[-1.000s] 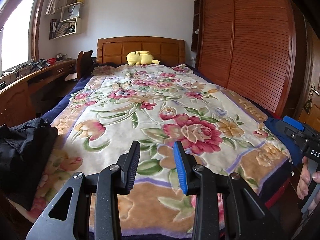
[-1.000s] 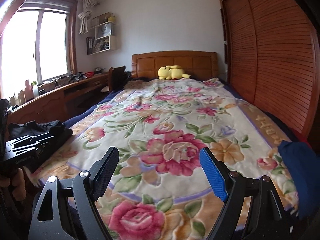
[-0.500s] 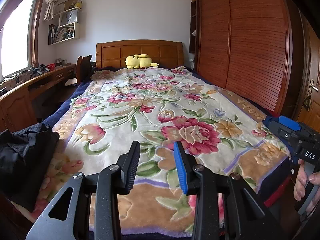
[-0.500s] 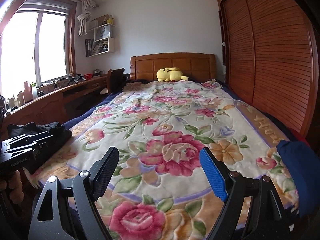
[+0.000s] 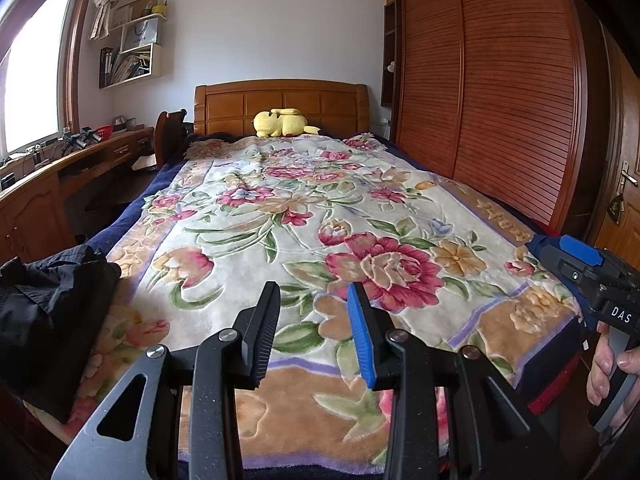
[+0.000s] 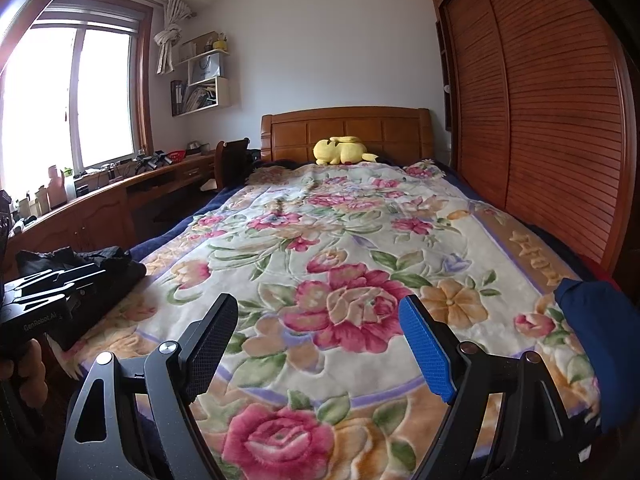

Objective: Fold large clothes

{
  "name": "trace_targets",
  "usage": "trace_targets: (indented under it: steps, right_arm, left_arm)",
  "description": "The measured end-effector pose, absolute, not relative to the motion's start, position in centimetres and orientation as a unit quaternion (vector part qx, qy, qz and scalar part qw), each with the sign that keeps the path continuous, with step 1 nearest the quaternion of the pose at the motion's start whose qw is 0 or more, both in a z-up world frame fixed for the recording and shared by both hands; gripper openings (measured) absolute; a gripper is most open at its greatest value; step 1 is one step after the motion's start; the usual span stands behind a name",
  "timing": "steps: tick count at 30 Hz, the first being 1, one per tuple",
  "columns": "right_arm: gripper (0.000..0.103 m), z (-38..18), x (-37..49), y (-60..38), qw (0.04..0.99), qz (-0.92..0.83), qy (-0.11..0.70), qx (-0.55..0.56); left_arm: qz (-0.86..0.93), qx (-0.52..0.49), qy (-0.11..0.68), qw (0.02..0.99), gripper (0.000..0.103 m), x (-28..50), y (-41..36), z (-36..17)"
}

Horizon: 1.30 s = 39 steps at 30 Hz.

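A crumpled black garment (image 5: 48, 312) lies on the bed's near left corner; it also shows in the right wrist view (image 6: 96, 268). A folded blue garment (image 6: 596, 344) lies on the near right corner. My left gripper (image 5: 314, 332) hovers above the foot of the bed, jaws partly open with a narrow gap, holding nothing. My right gripper (image 6: 318, 352) hovers there too, jaws wide open and empty; its body shows at the right of the left wrist view (image 5: 600, 280).
A floral blanket (image 5: 304, 216) covers the bed. A yellow plush toy (image 5: 282, 122) sits by the headboard. A wooden desk (image 6: 120, 200) with clutter runs along the left wall under the window. A slatted wooden wardrobe (image 5: 500, 100) lines the right.
Both grippers have tilted up slightly, so more of the ceiling and walls shows. Jaw openings have not changed, and nothing on the bed has moved.
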State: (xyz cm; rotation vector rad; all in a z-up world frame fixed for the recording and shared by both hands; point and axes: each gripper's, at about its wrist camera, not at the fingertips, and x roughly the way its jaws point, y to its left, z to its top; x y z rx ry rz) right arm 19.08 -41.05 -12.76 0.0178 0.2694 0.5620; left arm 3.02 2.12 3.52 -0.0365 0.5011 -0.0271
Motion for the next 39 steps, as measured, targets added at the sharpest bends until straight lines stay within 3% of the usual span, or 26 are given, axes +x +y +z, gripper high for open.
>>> trace_targets:
  steps: [39]
  right_arm:
    - [0.084, -12.70, 18.89, -41.38, 0.951, 0.280, 0.128, 0.011]
  left_arm:
    - [-0.013, -0.016, 0.247, 0.969, 0.036, 2.97, 2.45, 3.85]
